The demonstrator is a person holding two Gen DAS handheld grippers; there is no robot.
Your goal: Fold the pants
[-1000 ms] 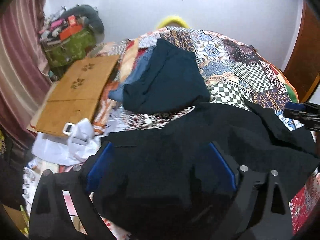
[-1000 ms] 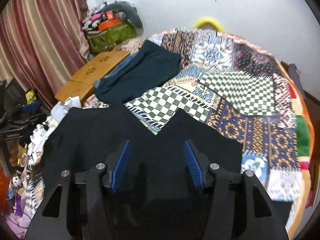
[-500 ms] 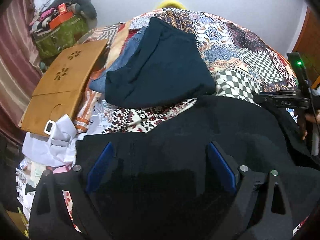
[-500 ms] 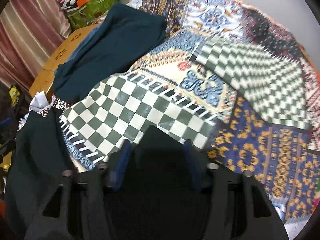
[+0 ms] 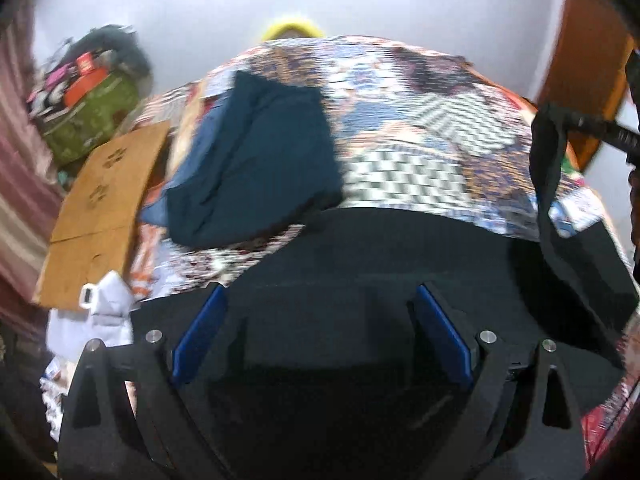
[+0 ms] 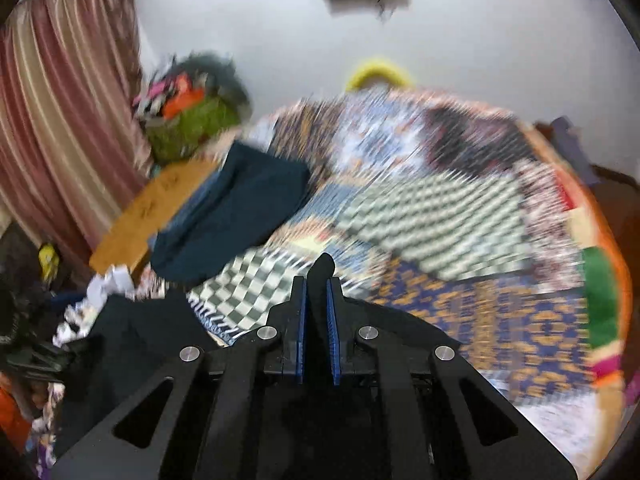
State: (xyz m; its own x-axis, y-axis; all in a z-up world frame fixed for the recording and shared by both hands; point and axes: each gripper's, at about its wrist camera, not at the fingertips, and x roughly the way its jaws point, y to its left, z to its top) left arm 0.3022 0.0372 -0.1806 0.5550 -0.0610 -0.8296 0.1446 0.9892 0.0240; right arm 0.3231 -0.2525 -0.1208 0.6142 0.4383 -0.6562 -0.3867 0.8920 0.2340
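The black pants point(image 5: 380, 264) lie spread on the patchwork bedspread point(image 5: 432, 128) at the near edge of the bed. My left gripper point(image 5: 320, 300) is open, its blue pads on either side of the black cloth below it. My right gripper point(image 6: 317, 292) is shut on a fold of the black pants point(image 6: 320, 276), which sticks up between the pads; the rest hangs down to the left point(image 6: 132, 336). In the left wrist view a strip of the pants point(image 5: 546, 168) is lifted at the right, held by the right gripper.
A folded dark teal garment point(image 5: 256, 160) lies over a blue one at the bed's left side, also in the right wrist view point(image 6: 232, 216). A brown board point(image 5: 104, 200), white cloth point(image 5: 100, 312) and a green bag point(image 5: 88, 116) lie left of the bed. A curtain point(image 6: 60, 128) hangs left.
My right gripper has shut on a fold of the black pants and lifted it. Both cameras have tilted up. My left gripper stays open over the pants.
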